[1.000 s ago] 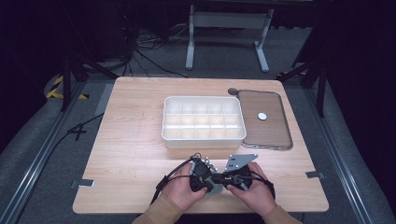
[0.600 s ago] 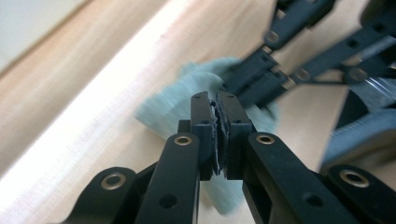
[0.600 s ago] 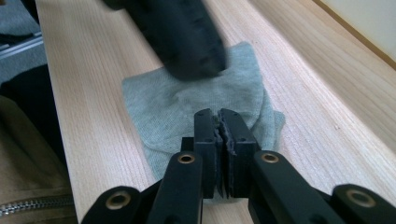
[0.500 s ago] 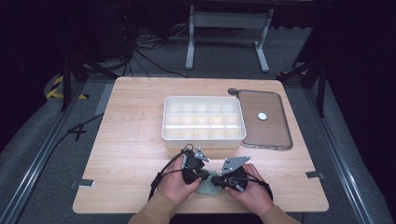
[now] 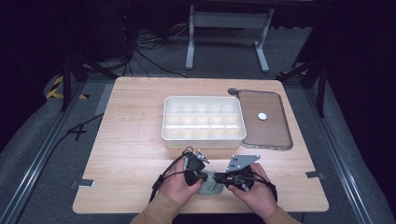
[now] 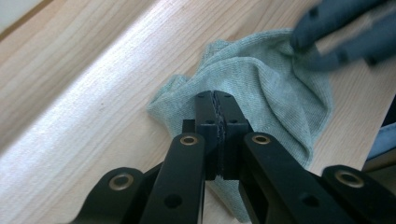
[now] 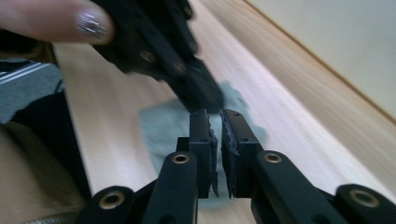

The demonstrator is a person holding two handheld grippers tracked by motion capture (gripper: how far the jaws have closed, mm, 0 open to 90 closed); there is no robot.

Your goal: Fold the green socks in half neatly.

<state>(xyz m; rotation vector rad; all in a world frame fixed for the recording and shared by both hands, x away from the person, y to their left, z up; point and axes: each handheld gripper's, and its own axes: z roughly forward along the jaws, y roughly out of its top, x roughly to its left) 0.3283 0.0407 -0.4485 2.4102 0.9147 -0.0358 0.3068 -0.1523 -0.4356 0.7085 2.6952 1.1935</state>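
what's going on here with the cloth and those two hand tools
A person works a small grey-green cloth at the near edge of the wooden table, with tongs in each hand. The left tongs are shut, seemingly pinching a fold of the cloth. The right tongs have just been opening and stand slightly apart over it. The white divided box and brown tray sit untouched behind.

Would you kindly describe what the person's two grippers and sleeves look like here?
Both grippers are black: the left gripper and right gripper each have two flat jaws on bolted arms with brass-coloured pivot pins. Black cables loop from the left one. A grey three-cornered plate tops the right one. The person wears tan sleeves.
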